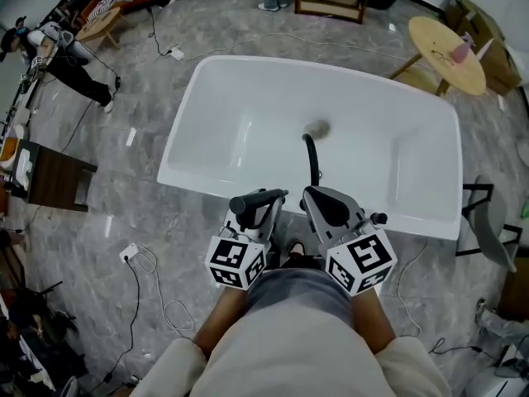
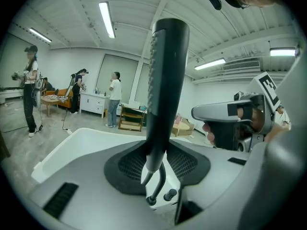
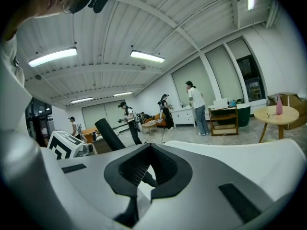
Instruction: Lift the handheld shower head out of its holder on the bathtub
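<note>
The black handheld shower head [image 2: 165, 80] stands upright between the pads of my left gripper [image 2: 156, 166], which is shut on its handle. Its hose [image 2: 160, 181] loops down to a fitting [image 2: 152, 200] on the white bathtub [image 1: 198, 81]. From above, the left gripper [image 1: 263, 201] holds the shower head [image 1: 258, 198] over the near rim. My right gripper [image 1: 318, 198] is level beside it, below a curved black pipe [image 1: 312, 155]. The right gripper [image 3: 144, 176] has a narrow gap with a thin dark piece in it; whether the pads press on it is unclear.
A round wooden table [image 1: 446, 52] stands beyond the tub's far right corner. A dark side table [image 1: 54, 176] is at the left, a folding chair [image 1: 488, 222] at the right. Cables [image 1: 157, 296] trail across the grey floor. A person [image 1: 66, 52] stands at the far left.
</note>
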`<state>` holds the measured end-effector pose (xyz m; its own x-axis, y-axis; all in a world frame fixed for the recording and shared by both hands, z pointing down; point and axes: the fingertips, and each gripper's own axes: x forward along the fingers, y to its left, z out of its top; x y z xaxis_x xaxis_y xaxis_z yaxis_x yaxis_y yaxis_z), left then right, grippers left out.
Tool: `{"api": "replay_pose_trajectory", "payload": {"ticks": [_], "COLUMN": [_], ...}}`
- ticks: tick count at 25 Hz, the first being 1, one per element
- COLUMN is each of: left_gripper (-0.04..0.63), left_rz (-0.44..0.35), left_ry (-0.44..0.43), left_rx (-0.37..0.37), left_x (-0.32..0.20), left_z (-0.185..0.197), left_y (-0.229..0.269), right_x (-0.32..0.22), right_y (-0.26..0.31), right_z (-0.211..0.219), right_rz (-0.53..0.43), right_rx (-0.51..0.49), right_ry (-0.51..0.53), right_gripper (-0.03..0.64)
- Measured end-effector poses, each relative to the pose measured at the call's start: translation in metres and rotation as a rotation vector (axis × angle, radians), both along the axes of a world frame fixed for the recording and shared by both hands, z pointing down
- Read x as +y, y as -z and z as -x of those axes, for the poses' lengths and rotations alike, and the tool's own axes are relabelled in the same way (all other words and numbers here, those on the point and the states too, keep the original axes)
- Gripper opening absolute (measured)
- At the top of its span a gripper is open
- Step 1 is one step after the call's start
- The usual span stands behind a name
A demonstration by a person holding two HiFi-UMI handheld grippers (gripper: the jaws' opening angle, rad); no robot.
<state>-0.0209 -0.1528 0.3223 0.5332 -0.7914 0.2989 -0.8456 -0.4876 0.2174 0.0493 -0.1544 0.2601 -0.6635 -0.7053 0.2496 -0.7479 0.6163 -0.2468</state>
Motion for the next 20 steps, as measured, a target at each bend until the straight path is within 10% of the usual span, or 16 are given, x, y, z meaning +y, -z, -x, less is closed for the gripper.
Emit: {"api": "replay_pose_trajectory", "payload": {"ticks": [20], "left_gripper": [0.138], "left_rz": [-0.005], "left_ry": [0.039], "left_rx": [0.083], "left_x": [0.009], "left_z": [0.029], "left_y": [0.029], "right_x": [0.021], "right_y": [0.019], "right_z": [0.034], "right_rz": [-0.005], "right_rx": [-0.027], "right_ry": [0.206], "right_gripper": [0.017]}}
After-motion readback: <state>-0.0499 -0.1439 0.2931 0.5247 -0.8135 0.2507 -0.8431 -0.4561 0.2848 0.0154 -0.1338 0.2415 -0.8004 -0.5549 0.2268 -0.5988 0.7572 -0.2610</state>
